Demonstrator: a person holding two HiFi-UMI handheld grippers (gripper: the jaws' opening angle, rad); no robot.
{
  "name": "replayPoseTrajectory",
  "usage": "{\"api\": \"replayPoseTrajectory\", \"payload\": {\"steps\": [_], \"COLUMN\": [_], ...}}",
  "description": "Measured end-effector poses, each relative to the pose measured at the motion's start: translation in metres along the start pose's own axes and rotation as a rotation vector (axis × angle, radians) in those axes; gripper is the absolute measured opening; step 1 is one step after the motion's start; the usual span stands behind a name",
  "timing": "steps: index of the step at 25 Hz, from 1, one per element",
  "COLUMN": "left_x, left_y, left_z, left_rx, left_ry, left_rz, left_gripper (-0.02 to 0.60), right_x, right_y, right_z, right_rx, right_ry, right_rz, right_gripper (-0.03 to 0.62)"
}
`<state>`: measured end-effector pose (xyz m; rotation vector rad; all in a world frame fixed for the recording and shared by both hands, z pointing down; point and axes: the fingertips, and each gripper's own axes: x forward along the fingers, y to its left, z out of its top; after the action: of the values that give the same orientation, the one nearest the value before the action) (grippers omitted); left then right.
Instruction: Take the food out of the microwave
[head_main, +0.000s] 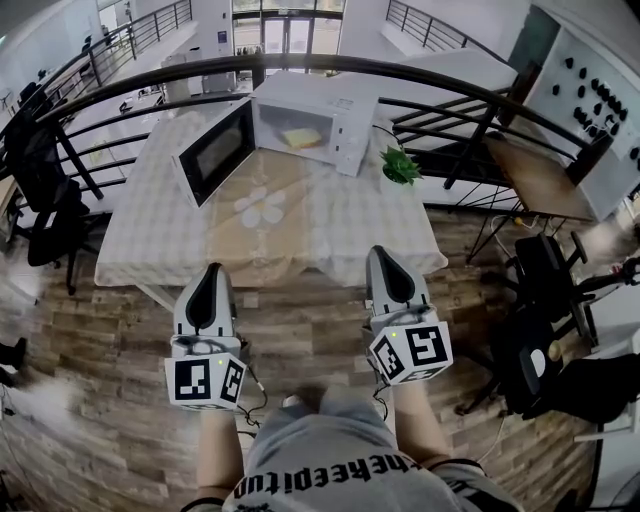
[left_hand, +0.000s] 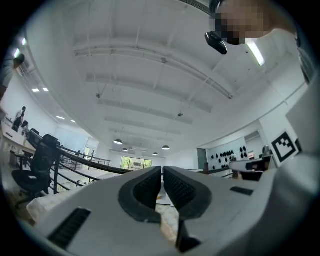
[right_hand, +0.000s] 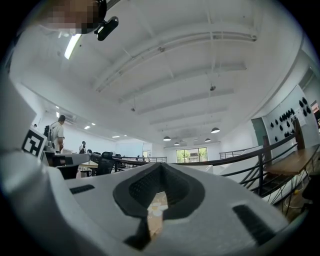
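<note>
standing well back from the microwave (head_main: 335, 115), not yet within reach. carrying the left gripper (head_main: 212, 270) low and roughly level, aimed toward the microwave, jaws pressed together, empty. same for the right gripper (head_main: 381, 252): shut tip to tip, holding nothing, pointed the same way. looks like an approach, both tools tucked narrow, probably for want of anything to grip yet; must spread before any grab. over a wood floor (head_main: 320, 330) here, on the near side of the microwave. further on, a table (head_main: 350, 235) under a pale checked cloth with a flower print, carrying the microwave at its far edge. door (head_main: 215, 152) already swung wide to the microwave's left, so likely no opening step left. food (head_main: 300, 137) inside the microwave's cavity, yellowish, untouched, maybe on a plate, too small to tell. just right of the microwave, a small green plant (head_main: 400, 165), worth steering clear of. behind the microwave, a dark curved railing (head_main: 420, 70), then an open hall with desks. left of the microwave, well apart, black chairs (head_main: 40, 205).
</note>
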<state>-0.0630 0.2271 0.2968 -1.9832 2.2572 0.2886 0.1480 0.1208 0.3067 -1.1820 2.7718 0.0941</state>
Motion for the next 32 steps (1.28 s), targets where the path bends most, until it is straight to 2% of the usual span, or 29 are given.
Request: {"api": "replayPoseTrajectory", "payload": {"steps": [13,23,32], "left_x": [0.051,0.142,0.214], "left_y": [0.025,0.039,0.052], "left_z": [-0.02,-0.03,-0.035], "left_rx": [-0.008,0.002,0.017], "left_ry": [0.019,-0.004,-0.013], "left_rz": [0.017,0.005,0.038], "left_gripper": [0.015,0.015,0.015], "right_x": [0.06,0.15,0.228], "right_y": [-0.015,-0.047,-0.076], "right_z": [-0.013,-0.018,-0.019], "right_rx": [0.016,0.005,0.001], "right_ry": [0.011,-0.005,-0.012], "right_rz": [0.021,0.058,0.115], "right_gripper": [0.005,0.005,0.005]}}
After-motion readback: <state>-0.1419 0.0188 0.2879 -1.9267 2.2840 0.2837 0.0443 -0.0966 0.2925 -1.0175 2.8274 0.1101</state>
